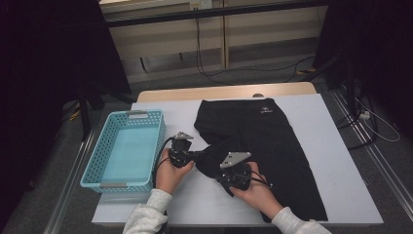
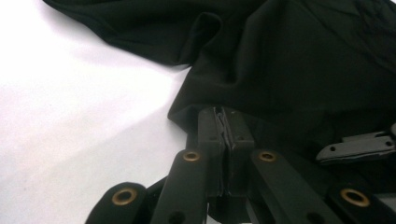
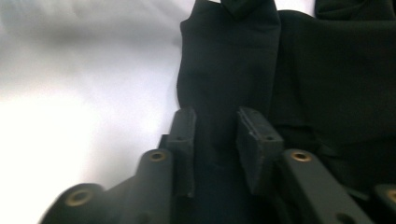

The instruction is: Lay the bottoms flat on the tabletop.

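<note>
You are working on one black garment (image 1: 265, 146), which is lying spread on the white table (image 1: 336, 161), filling its middle and running toward 5 o'clock. A small white logo (image 1: 265, 109) is sitting near the garment's far edge at 12 o'clock; its writing is too small to read. A fold of cloth is bunching up at the garment's 8 o'clock corner, right where your two grippers are meeting.

Your left gripper (image 1: 194, 157) is pointing toward 3 o'clock at that corner. In the left gripper view its jaws are pressed together on the edge of the garment (image 2: 280, 70), so it is pinching the cloth.

Your right gripper (image 1: 228, 171) is sitting just beside it, at 4 o'clock from the left one, with a grey plate on top. In the right gripper view its jaws are standing partly apart with a strip of the garment (image 3: 224, 84) running between them; the pads are not visibly pressing on it.

One blue basket (image 1: 100, 161) is standing at 9 o'clock on the table, near your left hand (image 1: 170, 173). Your right hand (image 1: 258, 192) is resting over the garment at 6 o'clock.
</note>
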Tool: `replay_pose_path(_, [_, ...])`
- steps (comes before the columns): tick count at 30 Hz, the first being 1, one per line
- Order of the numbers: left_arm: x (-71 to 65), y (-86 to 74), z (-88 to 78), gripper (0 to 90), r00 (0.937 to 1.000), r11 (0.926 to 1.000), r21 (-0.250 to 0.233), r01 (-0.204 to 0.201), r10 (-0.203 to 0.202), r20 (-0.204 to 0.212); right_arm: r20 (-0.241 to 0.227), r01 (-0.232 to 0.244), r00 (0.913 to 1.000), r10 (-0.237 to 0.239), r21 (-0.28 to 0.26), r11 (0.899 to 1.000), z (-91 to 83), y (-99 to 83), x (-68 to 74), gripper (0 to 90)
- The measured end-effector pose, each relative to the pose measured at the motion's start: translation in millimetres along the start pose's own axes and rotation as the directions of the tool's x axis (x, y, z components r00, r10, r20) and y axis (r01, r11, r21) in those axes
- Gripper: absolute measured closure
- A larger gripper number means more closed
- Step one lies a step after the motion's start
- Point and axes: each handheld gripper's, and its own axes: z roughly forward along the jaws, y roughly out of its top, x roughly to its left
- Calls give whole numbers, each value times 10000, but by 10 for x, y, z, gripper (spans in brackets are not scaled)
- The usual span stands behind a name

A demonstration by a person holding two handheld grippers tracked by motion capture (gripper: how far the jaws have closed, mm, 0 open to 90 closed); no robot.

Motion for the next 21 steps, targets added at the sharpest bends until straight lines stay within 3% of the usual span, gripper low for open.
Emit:
replay_pose_path(10, [4, -22, 9, 869, 10000, 9999, 105, -12, 12, 34, -245, -11, 9997, 10, -43, 10000, 6, 1, -16, 866])
replay_pose_path(16, [26, -21, -5, 835, 10000, 10000, -28, -29, 29, -74, -227, 28, 9997, -28, -36, 10000, -5, 5, -6, 889])
replay_pose_path(18, [28, -18, -6, 756, 9998, 9998, -176, -101, 98, -145, -596, -229, 9980, 226, -44, 9997, -17, -1, -9, 891])
replay_pose_path(21, [34, -14, 1, 531, 9988, 9981, -555, -257, 234, -419, -1144, -308, 9930, 311, 45, 9995, -41, -20, 27, 893])
